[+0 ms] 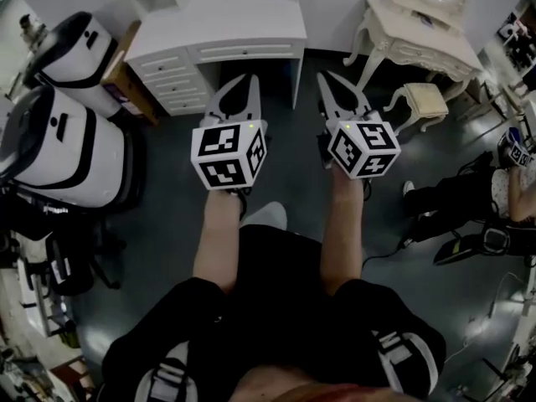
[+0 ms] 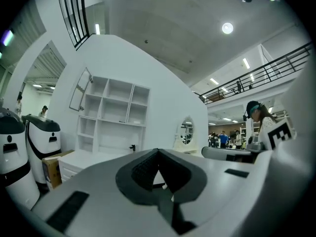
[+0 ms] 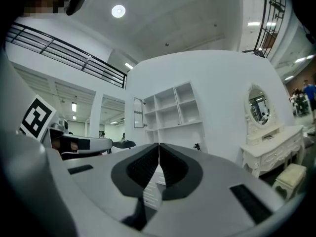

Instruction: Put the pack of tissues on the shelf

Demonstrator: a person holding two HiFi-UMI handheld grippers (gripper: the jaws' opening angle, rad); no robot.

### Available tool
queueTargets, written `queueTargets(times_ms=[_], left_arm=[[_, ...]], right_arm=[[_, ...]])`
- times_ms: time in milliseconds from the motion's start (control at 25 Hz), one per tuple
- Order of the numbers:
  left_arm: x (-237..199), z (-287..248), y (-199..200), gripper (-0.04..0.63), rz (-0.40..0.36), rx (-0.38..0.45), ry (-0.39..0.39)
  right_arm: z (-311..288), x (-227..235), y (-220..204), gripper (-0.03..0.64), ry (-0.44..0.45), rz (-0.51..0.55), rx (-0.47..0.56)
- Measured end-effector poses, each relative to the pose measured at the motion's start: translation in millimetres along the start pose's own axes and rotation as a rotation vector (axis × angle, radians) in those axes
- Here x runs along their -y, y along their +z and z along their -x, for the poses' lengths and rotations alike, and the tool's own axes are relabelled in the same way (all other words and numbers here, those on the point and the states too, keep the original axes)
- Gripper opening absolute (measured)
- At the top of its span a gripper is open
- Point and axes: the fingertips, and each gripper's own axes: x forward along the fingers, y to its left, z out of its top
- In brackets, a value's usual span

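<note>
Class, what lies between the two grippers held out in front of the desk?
Only dark floor lies between the left gripper and the right gripper; nothing stands there. The head view shows it.

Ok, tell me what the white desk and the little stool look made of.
White desk: likely painted wood or board, smooth matte white, with panelled drawer fronts. Stool: cream carved legs, probably painted wood; its pale seat looks padded, fabric uncertain.
</note>
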Motion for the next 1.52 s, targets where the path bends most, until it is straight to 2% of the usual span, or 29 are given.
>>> queueTargets(times_ms=[160, 280, 400, 640, 800, 880, 1040, 1200, 1360, 1520], left_arm=[[-20.2, -0.7, -10.6, 0.011, 0.018, -0.007, 0.022], [-26.8, -10.6, -30.7, 0.011, 0.016, -0.053, 0.011], [-54.7, -31.9, -40.5, 0.011, 0.047, -0.085, 0.037], [-86.9, -82.8, -38.4, 0.011, 0.037, -0.072, 0.001], [-134.9, -125.8, -47.5, 0.011, 0.074, -0.093, 0.015], [-158.7, -148.1, -43.7, 0.011, 0.090, -0.091, 0.034], [-189.8, -194.7, -24.9, 0.011, 0.103, -0.068, 0.016], [-220.6, -226.6, -10.5, 0.009, 0.070, -0.031, 0.000], [-249.2, -246.9, -7.7, 0.009, 0.004, -0.023, -0.002], [-266.9, -263.0, -9.3, 0.011, 0.013, -0.033, 0.000]], right_arm=[[-10.3, -9.0, -16.5, 0.021, 0.015, -0.002, -0.010], [-13.5, 3.6, -31.1, 0.021, -0.011, -0.020, -0.033], [-35.4, 13.0, -41.8, 0.021, -0.023, -0.023, -0.064], [-105.0, 34.1, -54.6, 0.021, -0.053, -0.057, -0.065], [-165.9, 29.5, -73.2, 0.021, -0.001, -0.029, -0.114], [-194.7, 34.4, -72.0, 0.021, 0.006, -0.013, -0.124], [-250.7, 57.1, -60.2, 0.021, -0.028, 0.005, -0.136], [-302.4, 61.3, -55.5, 0.021, -0.026, 0.024, -0.124], [-344.4, 44.2, -62.0, 0.021, 0.027, 0.044, -0.130], [-362.9, 42.0, -65.4, 0.021, 0.034, 0.059, -0.138]])
